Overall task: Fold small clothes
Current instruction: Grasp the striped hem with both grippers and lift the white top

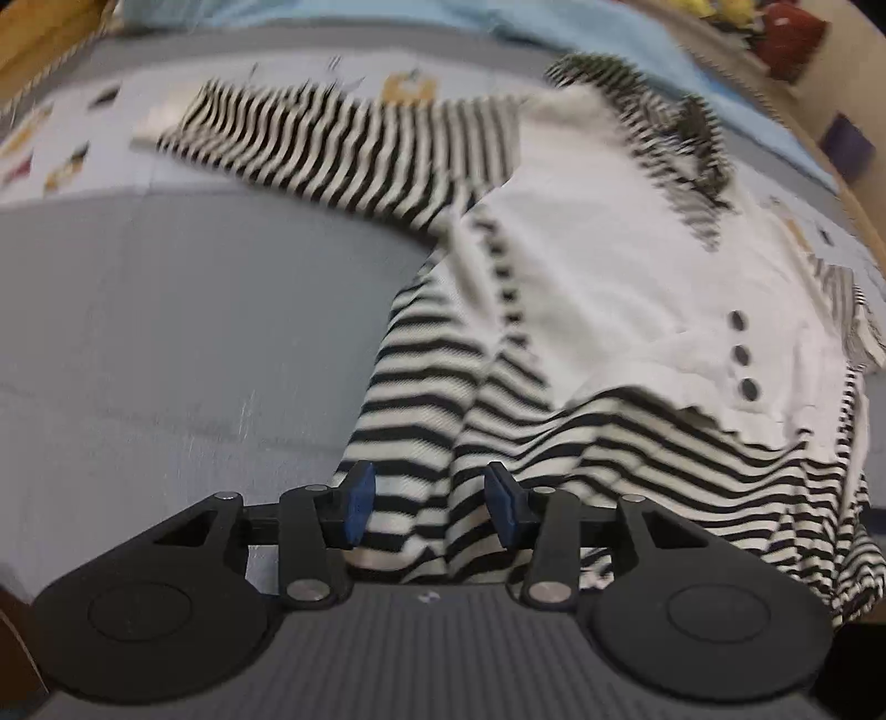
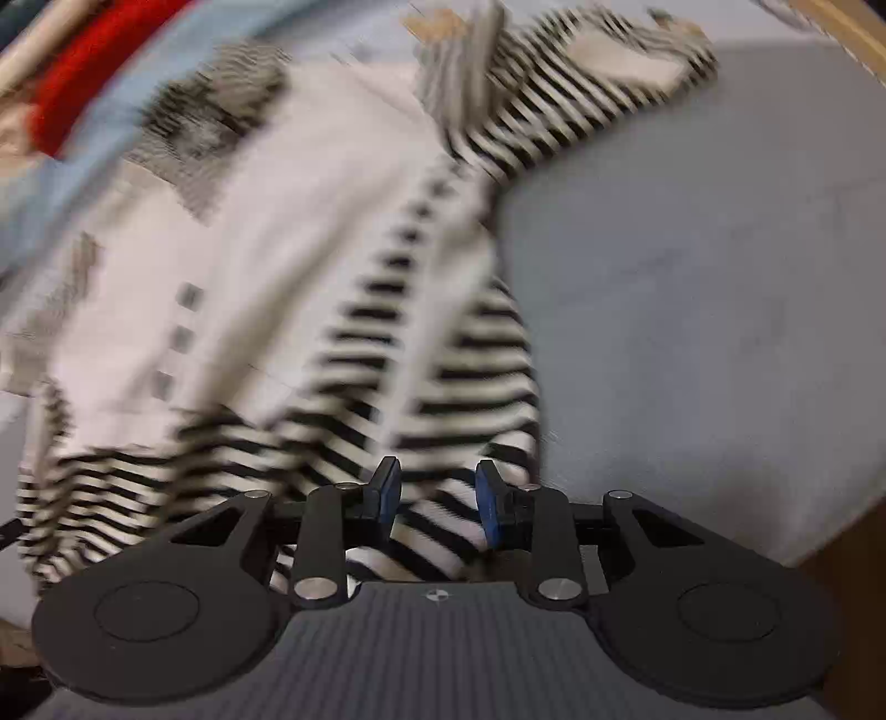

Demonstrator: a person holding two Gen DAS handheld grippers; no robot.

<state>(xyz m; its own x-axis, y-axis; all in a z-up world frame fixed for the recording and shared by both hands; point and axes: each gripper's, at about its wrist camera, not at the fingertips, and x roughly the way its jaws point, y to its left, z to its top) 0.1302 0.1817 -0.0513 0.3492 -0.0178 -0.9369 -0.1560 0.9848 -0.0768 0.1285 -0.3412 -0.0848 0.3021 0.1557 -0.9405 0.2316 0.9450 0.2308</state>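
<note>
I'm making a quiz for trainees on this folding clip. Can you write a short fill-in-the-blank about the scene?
1. The garment has black and white ____ on its sleeves and hem.
2. Down its white front runs a column of ____ dark buttons.
3. The left claw and right claw both stand ____.

Missing words: stripes; three; open

Grey mat (image 1: 166, 310) ahead-left of left gripper, printed sheet (image 1: 72, 149) beyond it, light-blue blanket (image 1: 554, 27) farther off. Red item (image 2: 94, 61) far ahead-left of right gripper, blurred.
</note>
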